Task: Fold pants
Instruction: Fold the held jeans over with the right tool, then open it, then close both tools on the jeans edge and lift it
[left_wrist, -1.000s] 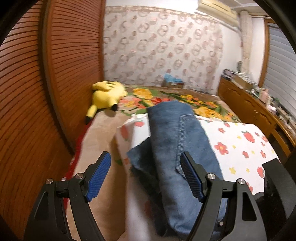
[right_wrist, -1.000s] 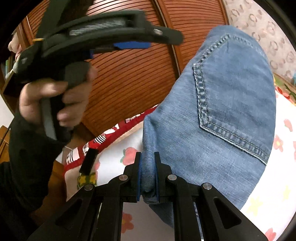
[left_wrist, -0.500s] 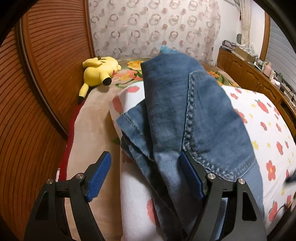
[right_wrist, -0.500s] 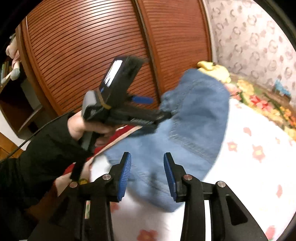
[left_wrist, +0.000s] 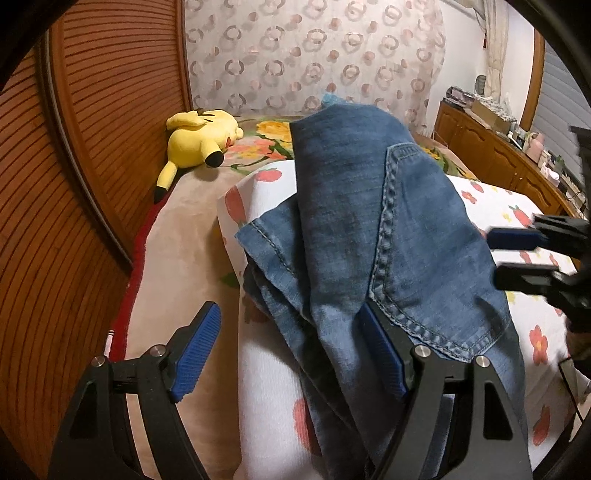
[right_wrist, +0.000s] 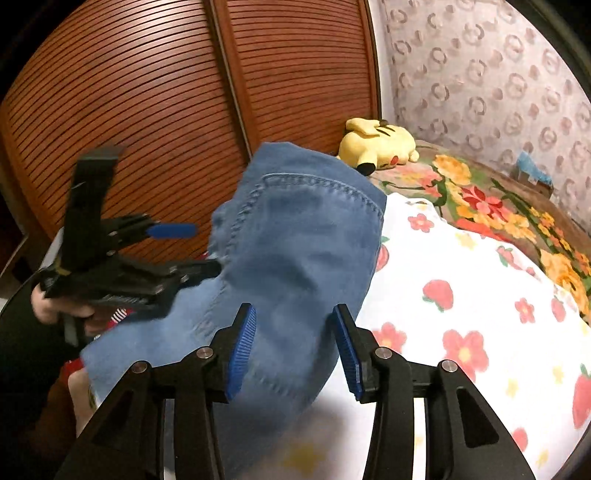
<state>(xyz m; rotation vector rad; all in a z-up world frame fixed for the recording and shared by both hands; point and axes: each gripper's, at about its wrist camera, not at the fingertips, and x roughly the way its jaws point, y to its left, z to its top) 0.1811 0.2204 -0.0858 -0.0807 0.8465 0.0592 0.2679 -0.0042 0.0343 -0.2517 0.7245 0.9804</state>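
On bed (left_wrist: 184, 236): folded jeans (left_wrist: 369, 229); yellow plush toy (left_wrist: 199, 138) at 11 o'clock. Left gripper (left_wrist: 291, 347) wide, one finger under denim, not pinching. Right gripper (right_wrist: 291, 347) opening, clamping nothing.

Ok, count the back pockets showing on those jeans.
1. A single stitched back pocket shows on top of the folded jeans lying on the floral blanket. A second may be hidden in the fold.

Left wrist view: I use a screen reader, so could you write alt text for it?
Folded blue jeans lie on a white floral bedspread, between the open jaws of the left tool. The right tool enters from the right edge, and a yellow plush toy lies farther up the bed.
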